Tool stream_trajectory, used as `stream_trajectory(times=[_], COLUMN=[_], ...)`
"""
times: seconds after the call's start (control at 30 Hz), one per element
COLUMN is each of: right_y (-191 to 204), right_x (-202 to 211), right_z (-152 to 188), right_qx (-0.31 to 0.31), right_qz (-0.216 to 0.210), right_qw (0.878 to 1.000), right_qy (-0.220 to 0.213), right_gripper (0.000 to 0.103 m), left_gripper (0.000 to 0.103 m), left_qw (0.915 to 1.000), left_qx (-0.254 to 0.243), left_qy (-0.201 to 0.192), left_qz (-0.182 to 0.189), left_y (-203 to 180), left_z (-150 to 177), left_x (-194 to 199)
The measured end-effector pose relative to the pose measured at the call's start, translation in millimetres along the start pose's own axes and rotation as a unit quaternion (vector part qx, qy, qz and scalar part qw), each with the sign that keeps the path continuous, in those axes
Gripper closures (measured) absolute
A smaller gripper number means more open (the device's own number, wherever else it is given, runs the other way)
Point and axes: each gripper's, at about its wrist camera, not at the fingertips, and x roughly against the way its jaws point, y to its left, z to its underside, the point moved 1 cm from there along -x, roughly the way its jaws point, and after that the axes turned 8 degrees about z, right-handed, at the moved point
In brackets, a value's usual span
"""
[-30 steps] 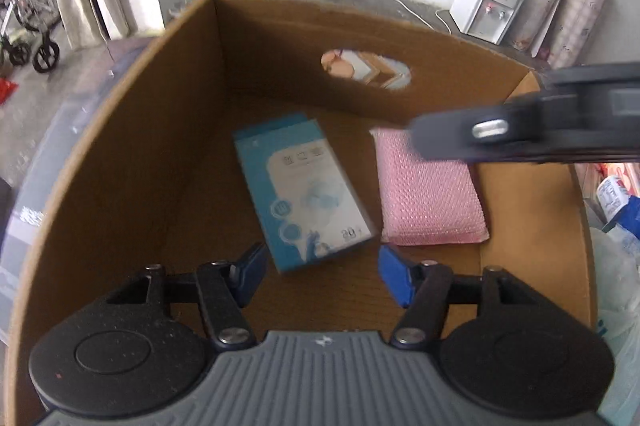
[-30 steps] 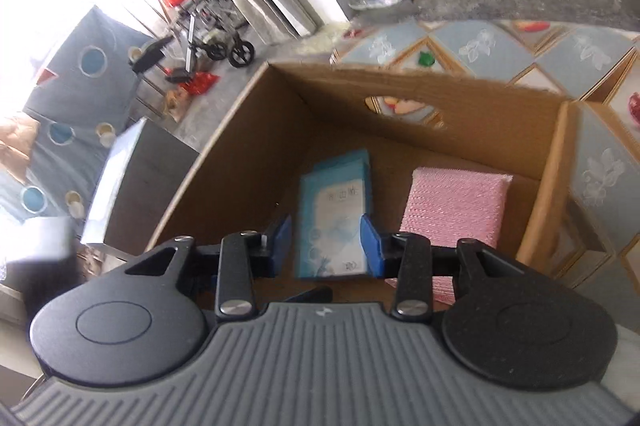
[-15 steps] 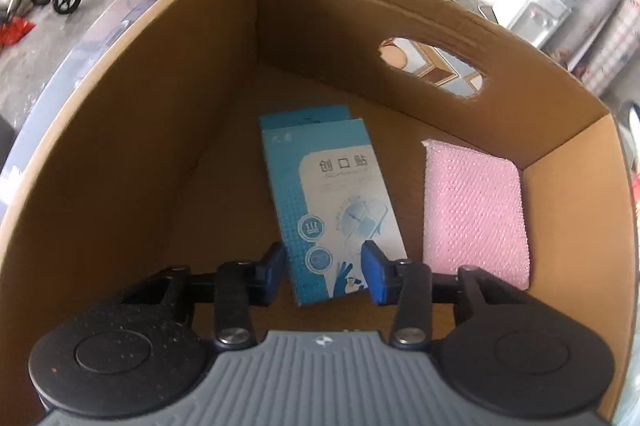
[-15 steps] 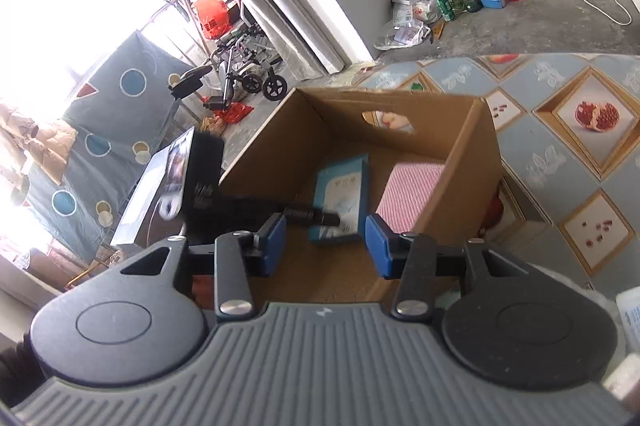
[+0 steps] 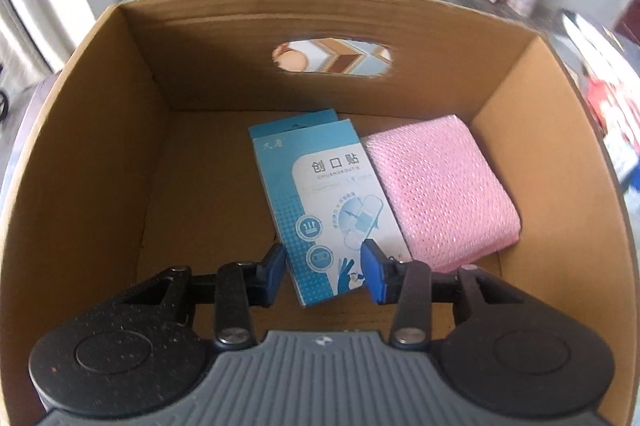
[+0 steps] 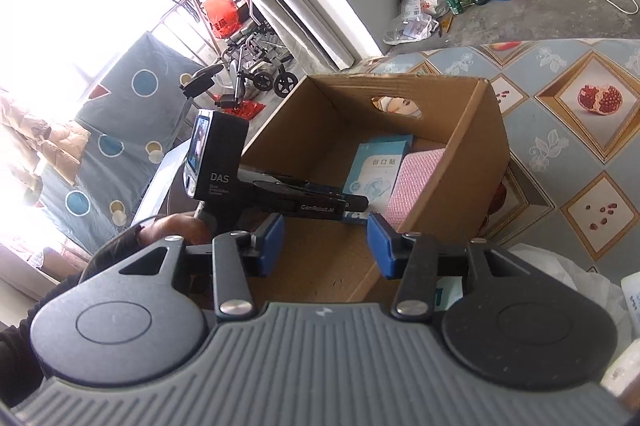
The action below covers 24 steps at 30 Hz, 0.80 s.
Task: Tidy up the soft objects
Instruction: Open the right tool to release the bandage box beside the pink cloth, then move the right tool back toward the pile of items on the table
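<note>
The cardboard box (image 5: 100,146) stands open-topped on a table under a pomegranate-print cloth (image 6: 580,114), and both task items lie flat on its floor: a pink sponge cloth (image 5: 440,186) against the right wall and a blue plaster box (image 5: 328,202) touching its left edge. A second ago the two lay apart with bare cardboard between them; that gap has closed, so the tidying inside the box looks nearly finished (a judgement only). The left gripper (image 5: 324,272) hangs inside the box over the near end of the plaster box; its jaws have just been closing to a narrow gap, yet the pads straddle that end without visibly pressing on it, and nothing is lifted. The right gripper (image 6: 326,242) has drawn back outside the near corner of the box, its jaws have just been opening to a moderate gap, and they hold nothing. Only the right wrist view shows the left tool from the side, with its camera housing (image 6: 218,154) and the hand (image 6: 176,230) gripping it, plus the tablecloth; only the left wrist view shows the full box floor and the contact between the two items.
</note>
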Motion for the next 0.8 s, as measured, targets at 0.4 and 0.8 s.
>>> stream_trajectory(times=[0.4,0.8], right_y=[-13,-32], right_x=[41,126], right_z=[10,63], right_qx=[-0.021,-0.052], right_qz=[0.02,0.043], right_qw=[0.999,0.995], right_qy=[-0.032,-0.071], right_gripper=[0.055,0.051], left_gripper=[0.033,0.039], left_qw=[0.999,0.9975], left_qx=[-0.001,0.028], left_qy=[-0.013,-0.053], left_qz=[-0.043,-0.037], left_y=[-25,-81], left_z=[8,102], left_x=[22,116])
